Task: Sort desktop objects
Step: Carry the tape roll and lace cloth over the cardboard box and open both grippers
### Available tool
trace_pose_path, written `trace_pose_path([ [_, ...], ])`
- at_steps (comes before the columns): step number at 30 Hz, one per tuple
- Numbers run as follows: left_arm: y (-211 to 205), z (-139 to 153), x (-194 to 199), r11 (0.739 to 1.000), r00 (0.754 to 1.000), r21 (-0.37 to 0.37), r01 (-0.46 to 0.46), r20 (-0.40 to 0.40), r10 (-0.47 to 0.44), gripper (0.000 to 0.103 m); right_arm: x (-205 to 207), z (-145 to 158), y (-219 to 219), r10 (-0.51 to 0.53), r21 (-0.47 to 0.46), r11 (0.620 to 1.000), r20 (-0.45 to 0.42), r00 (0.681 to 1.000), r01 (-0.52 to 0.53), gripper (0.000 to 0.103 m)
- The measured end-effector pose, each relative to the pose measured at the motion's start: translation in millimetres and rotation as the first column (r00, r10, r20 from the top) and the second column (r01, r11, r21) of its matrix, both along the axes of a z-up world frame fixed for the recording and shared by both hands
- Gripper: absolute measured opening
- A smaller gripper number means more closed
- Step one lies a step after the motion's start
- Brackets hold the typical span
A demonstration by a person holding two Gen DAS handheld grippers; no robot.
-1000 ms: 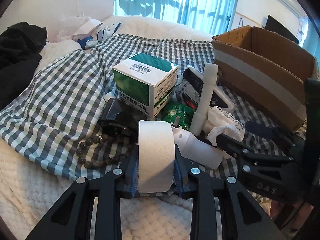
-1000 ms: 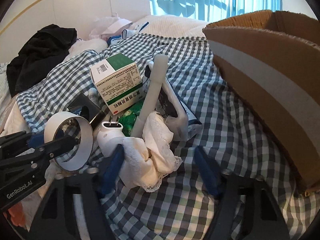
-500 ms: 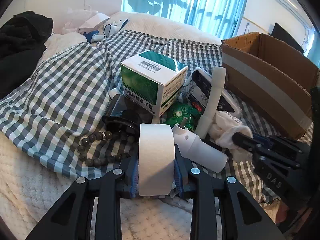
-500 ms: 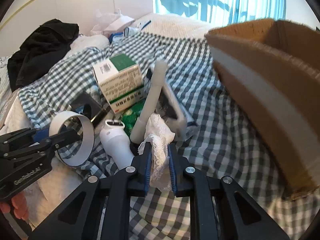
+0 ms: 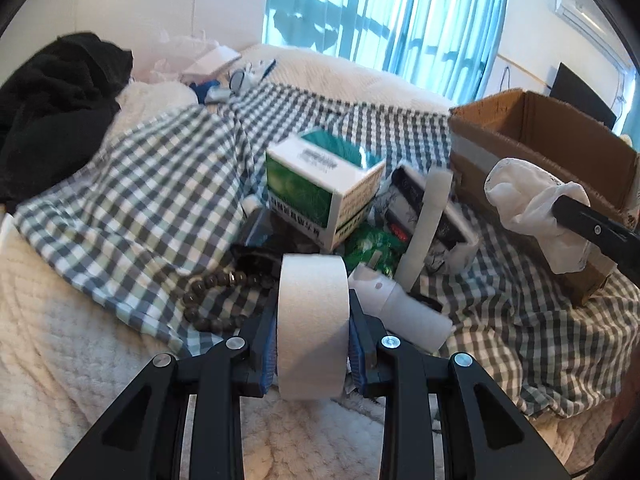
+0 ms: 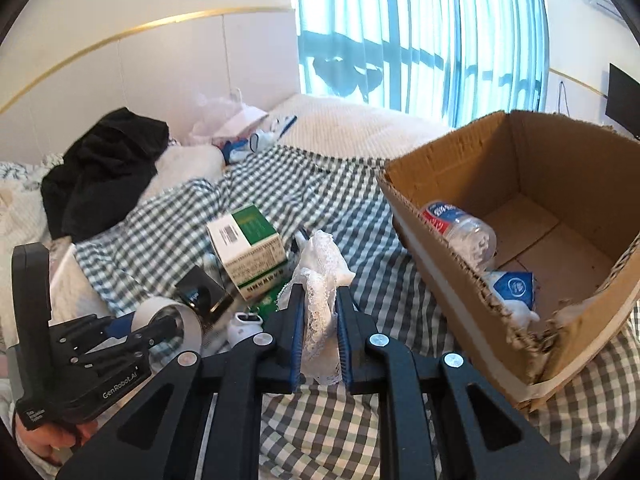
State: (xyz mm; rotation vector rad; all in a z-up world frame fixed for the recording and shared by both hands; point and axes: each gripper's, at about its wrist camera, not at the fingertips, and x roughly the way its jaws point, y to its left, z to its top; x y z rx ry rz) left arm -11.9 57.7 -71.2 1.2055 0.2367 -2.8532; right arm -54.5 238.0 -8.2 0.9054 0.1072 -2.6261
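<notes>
My left gripper (image 5: pixel 313 320) is shut on a white tape roll (image 5: pixel 312 320), held low over the checked cloth (image 5: pixel 132 200); the roll also shows in the right wrist view (image 6: pixel 172 320). My right gripper (image 6: pixel 318 312) is shut on a white lace cloth (image 6: pixel 320 280), lifted above the bed to the left of the cardboard box (image 6: pixel 460 304). In the left wrist view the lace cloth (image 5: pixel 532 208) hangs in front of the box (image 5: pixel 532 148). The pile holds a green and white carton (image 5: pixel 324 184), a white foam stick (image 5: pixel 426 224), a white cylinder (image 5: pixel 400 312) and a bead bracelet (image 5: pixel 212 292).
The box holds a plastic bottle (image 6: pixel 460 228) and a blue and white packet (image 6: pixel 512 288). Black clothing (image 6: pixel 104 176) lies at the far left of the bed. A green packet (image 5: pixel 372 240) and a black object (image 5: pixel 260 256) lie in the pile. Curtains (image 6: pixel 420 32) hang behind.
My right gripper closed on the lace cloth and lifted it up and right toward the box. My left gripper kept hold of the tape roll and rose slightly.
</notes>
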Motion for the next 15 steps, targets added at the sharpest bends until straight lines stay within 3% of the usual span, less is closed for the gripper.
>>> trace_pose_path([
  [15,32.6,45.4,1.1,1.0,0.997,-0.003,0.019,-0.076,-0.019,0.03,14.3,46.0,34.1,-0.02,-0.104,0.995,-0.083,0.996,0.011,0.014],
])
